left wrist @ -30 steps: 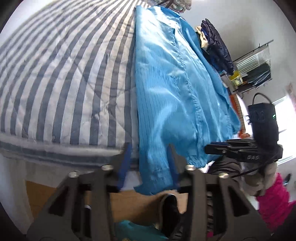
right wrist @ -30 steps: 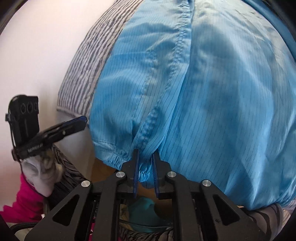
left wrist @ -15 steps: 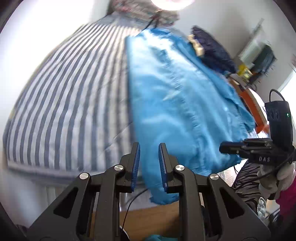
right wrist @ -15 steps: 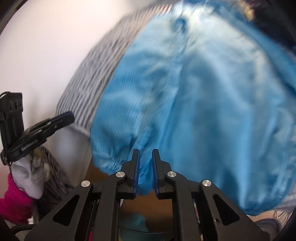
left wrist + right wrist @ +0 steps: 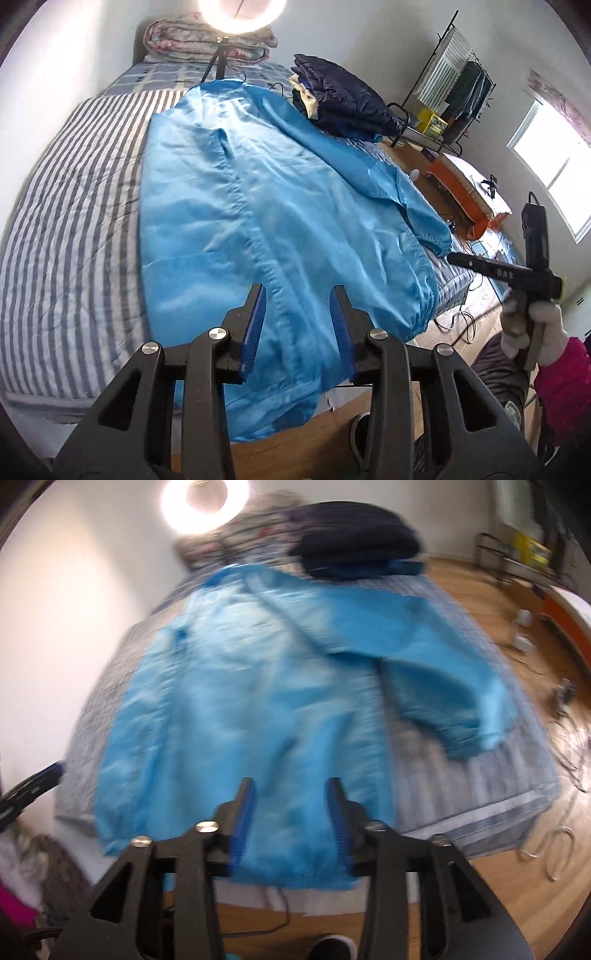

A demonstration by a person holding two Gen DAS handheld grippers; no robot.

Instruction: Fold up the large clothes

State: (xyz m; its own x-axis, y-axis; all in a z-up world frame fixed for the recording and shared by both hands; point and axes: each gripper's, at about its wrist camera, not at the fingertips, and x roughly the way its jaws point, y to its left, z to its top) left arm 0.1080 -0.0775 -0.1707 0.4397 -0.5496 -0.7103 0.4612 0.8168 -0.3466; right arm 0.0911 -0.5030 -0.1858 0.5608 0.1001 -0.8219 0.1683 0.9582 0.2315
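Observation:
A large bright blue jacket (image 5: 258, 206) lies spread flat on a striped bed (image 5: 70, 206), its hem hanging over the near edge and one sleeve (image 5: 417, 218) stretched toward the right edge. My left gripper (image 5: 298, 291) hovers above the hem; its jaws are opening and nothing is between them. In the blurred right wrist view the blue jacket (image 5: 240, 709) fills the middle, and my right gripper (image 5: 290, 784) is raised above its hem, jaws opening, empty. The right gripper's tool (image 5: 517, 273) shows in the left wrist view, held by a gloved hand (image 5: 532, 325).
Folded dark clothes (image 5: 343, 99) are stacked at the bed's far right. A ring light (image 5: 242, 14) on a tripod stands at the head, before rolled bedding (image 5: 207, 40). A clothes rack (image 5: 454, 85) and an orange-edged bed (image 5: 465, 188) stand right. Cables (image 5: 554, 853) lie on the wooden floor.
Both grippers lifted up and back from the hem, so the whole jacket now shows. The right gripper let go of the hem fabric and opened; the left narrowed, then widened again.

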